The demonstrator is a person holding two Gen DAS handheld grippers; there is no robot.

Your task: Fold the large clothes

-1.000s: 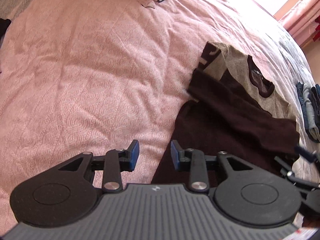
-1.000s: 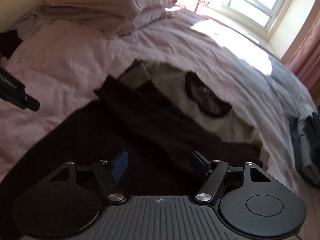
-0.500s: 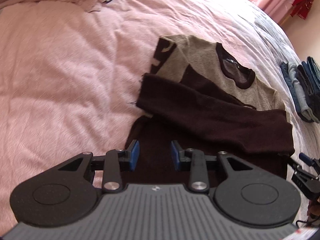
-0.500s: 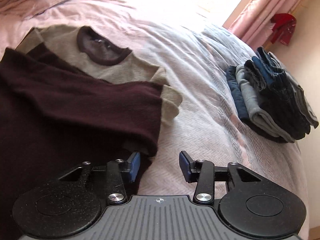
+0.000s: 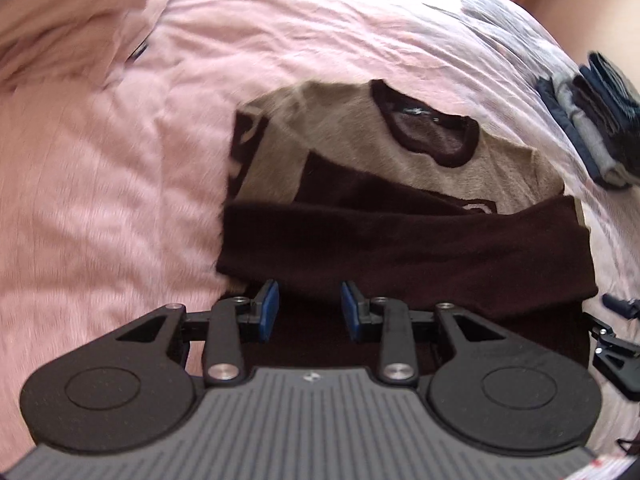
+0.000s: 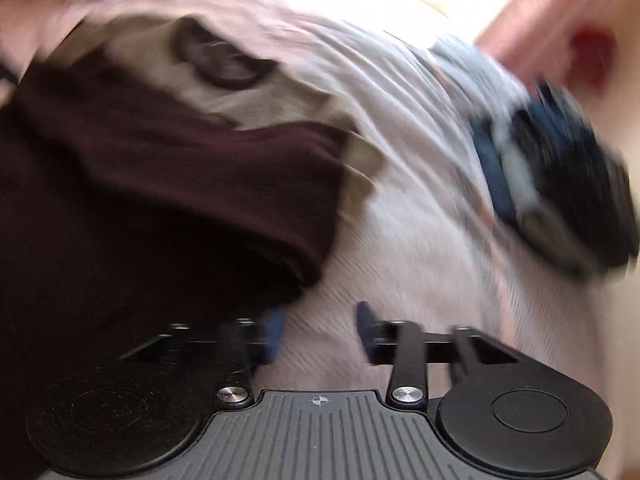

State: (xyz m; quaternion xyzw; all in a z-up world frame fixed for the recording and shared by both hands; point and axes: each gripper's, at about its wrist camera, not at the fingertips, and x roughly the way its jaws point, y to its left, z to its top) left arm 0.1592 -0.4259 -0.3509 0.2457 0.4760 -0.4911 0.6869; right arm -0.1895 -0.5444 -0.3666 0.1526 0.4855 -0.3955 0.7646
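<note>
A brown and beige sweater (image 5: 400, 232) lies flat on the pink bedspread (image 5: 120, 200), collar away from me, with a dark brown sleeve folded across its chest. My left gripper (image 5: 308, 309) hovers over the sweater's dark lower part near its left edge. It is open with a narrow gap, and nothing is pinched between its blue pads (image 5: 267, 310). In the blurred right wrist view, my right gripper (image 6: 320, 326) sits over bare bedspread (image 6: 420, 220) just off the right edge of the sweater (image 6: 160, 200). Its jaws are opening and there is no cloth between them.
A stack of folded blue and grey clothes (image 5: 600, 128) lies on the bed to the right of the sweater, also in the right wrist view as the stack (image 6: 560, 184). Pillows (image 5: 60, 20) are piled at the far left. A pink curtain (image 6: 560, 20) hangs behind the stack.
Both grippers slid rightward and rolled. The left went from the sweater's left edge to over its dark body. The right went from over the sweater to its right edge, narrowing then widening its jaws.
</note>
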